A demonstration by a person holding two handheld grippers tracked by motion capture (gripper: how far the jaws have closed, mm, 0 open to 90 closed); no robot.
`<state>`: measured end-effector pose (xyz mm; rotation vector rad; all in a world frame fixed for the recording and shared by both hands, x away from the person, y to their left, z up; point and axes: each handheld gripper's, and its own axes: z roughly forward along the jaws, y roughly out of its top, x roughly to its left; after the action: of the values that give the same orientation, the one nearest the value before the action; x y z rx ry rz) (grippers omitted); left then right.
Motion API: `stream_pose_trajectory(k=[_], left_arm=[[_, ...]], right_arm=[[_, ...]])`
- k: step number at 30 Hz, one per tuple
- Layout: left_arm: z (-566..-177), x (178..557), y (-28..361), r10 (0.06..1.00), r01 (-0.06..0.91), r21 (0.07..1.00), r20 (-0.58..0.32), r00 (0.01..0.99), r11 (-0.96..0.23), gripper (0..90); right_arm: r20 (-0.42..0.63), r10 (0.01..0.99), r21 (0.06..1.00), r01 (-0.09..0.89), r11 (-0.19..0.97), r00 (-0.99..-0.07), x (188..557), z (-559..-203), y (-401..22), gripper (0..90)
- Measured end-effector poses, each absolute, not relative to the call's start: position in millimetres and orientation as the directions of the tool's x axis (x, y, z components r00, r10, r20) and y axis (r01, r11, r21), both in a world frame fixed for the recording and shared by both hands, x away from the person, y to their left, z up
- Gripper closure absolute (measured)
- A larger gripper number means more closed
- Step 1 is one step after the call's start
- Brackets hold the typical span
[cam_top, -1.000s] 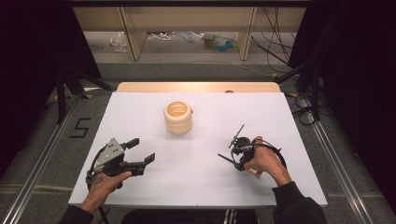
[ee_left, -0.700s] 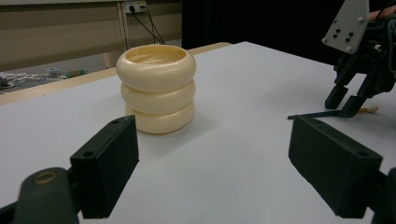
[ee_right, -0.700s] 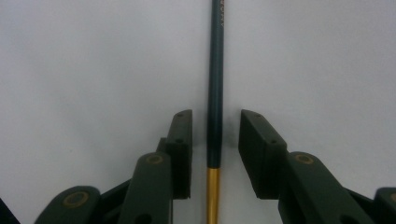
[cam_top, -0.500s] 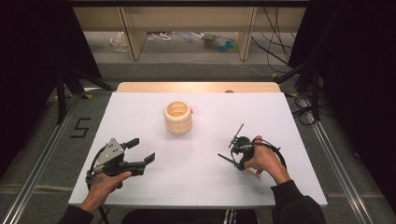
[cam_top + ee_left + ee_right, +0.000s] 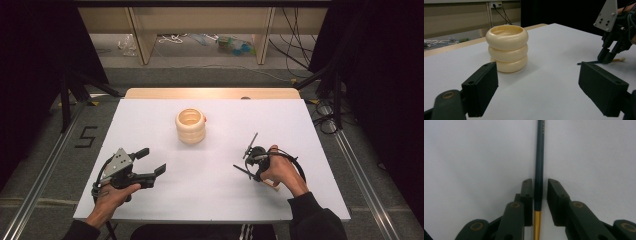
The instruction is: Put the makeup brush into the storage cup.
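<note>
A thin brush (image 5: 539, 150) with a dark teal handle and gold ferrule lies on the white table (image 5: 210, 200), under my right gripper (image 5: 251, 167). That gripper (image 5: 539, 181) points down over the brush. Its jaws have just been closing, and the handle runs between them with a narrow gap still showing beside the right pad. The brush (image 5: 589, 62) also shows beneath the right gripper (image 5: 607, 56) in the left gripper view. My left gripper (image 5: 152, 161) rests at the front left, open and holding nothing (image 5: 537, 72). It faces a cream holder of three stacked rings (image 5: 190, 126) (image 5: 507, 47).
A wooden strip (image 5: 210, 93) runs along the table's far edge. Behind it stand shelf legs (image 5: 142, 35), with cables and clutter on the floor. Metal rails (image 5: 35, 195) flank the table, and a "5" mark (image 5: 86, 136) is on the floor at the left.
</note>
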<state>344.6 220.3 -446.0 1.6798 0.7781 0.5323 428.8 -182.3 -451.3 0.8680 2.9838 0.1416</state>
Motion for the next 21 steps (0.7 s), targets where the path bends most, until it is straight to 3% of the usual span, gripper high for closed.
stream_pose_trajectory(k=[21], left_arm=[[-446.4, 344.1, 219.0, 0.731, 0.222, 0.966, -0.056, 0.680, -0.133, 16.0]], right_arm=[[-0.009, 0.522, 0.073, 0.520, 0.851, -0.853, 429.3, -451.5, -177.3, 83.0]])
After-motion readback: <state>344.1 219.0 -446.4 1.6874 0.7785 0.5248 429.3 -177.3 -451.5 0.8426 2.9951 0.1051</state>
